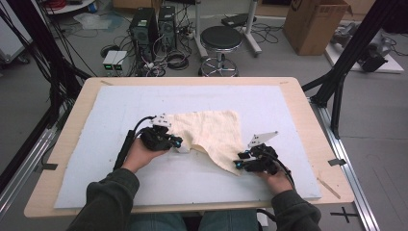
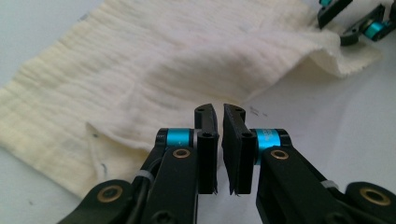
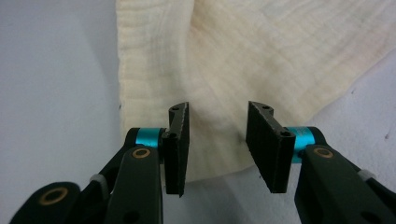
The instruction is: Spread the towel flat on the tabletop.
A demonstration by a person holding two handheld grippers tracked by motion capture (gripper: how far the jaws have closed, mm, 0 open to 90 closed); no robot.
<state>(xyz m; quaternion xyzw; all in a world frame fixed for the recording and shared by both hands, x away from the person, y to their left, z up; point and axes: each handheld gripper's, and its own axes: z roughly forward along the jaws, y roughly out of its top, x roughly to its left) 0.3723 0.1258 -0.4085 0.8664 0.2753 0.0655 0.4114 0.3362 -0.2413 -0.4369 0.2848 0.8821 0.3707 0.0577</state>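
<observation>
A cream, crinkled cloth [image 1: 211, 130] lies rumpled on the pale mat [image 1: 192, 178], with a pointed corner trailing toward the front right. My left gripper [image 1: 178, 143] sits at the cloth's front left edge. In the left gripper view its jaws [image 2: 219, 112] stand almost together with a thin slit between them and nothing in it; the cloth [image 2: 163, 60] lies just beyond the tips. My right gripper [image 1: 239, 161] is at the trailing corner. In the right gripper view it [image 3: 218, 109] is open, and the cloth [image 3: 261, 56] lies flat under the gap, untouched by the pads.
The mat covers a wooden table [image 1: 308, 125] whose edges run all round it. On the floor beyond stand a black stool [image 1: 221, 41], computer towers [image 1: 144, 29] with cables and a cardboard box [image 1: 315, 21]. Black frame posts [image 1: 353, 48] rise at the right.
</observation>
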